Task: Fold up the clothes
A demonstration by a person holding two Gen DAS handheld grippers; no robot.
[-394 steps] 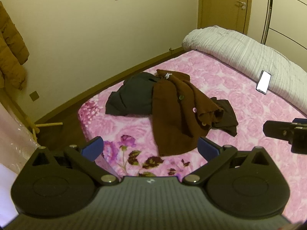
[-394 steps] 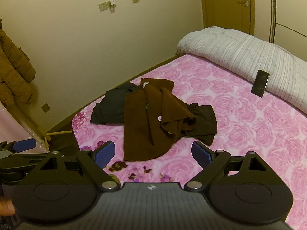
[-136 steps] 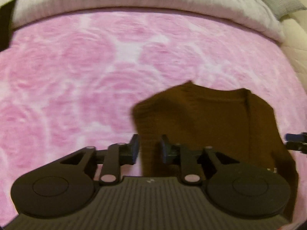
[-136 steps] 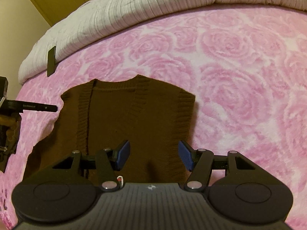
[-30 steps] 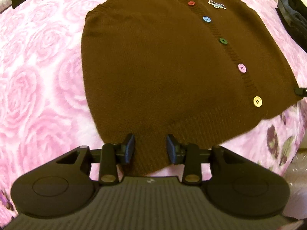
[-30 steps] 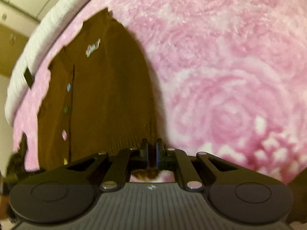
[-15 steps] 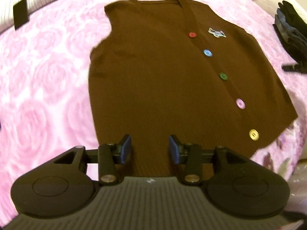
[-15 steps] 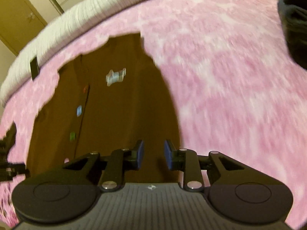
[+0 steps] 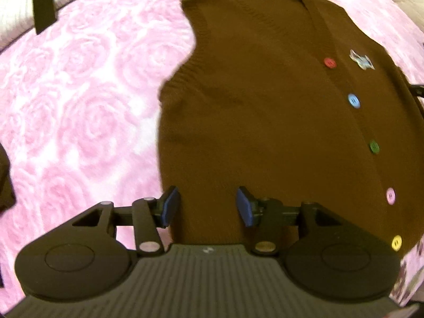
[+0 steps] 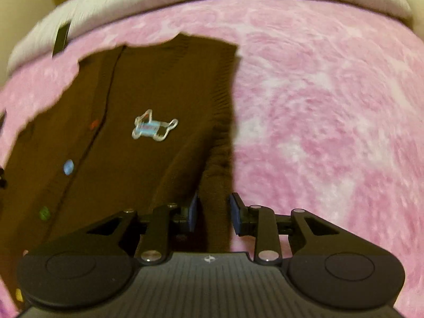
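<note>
A brown knitted vest [image 9: 265, 111] lies spread flat on the bed, on the pink rose-patterned bedspread [image 9: 79, 100]. It is buttoned, front side up, with its neck toward the head of the bed, where a pale striped quilt [image 10: 185, 2] lies folded. A row of coloured buttons runs down its front: red [image 9: 330, 62], blue [image 9: 353, 101], green [image 9: 374, 147], pink [image 9: 391, 195] and yellow [image 9: 396, 242]. A small silver brooch [image 10: 153, 128] is pinned on the chest, near the red button.

The left gripper [image 9: 208, 206] is over the lower part of the vest, close to its side edge. Its blue pads are spread wide apart and nothing is between them.

The right gripper [image 10: 213, 212] is at the opposite side edge of the vest. Its pads are apart, and a raised fold of the brown knit stands in the gap between them; the picture is blurred, so I cannot tell if the pads press on the cloth.

A dark flat phone [image 9: 43, 9] lies at the border of the quilt and the bedspread, well apart from the vest.
</note>
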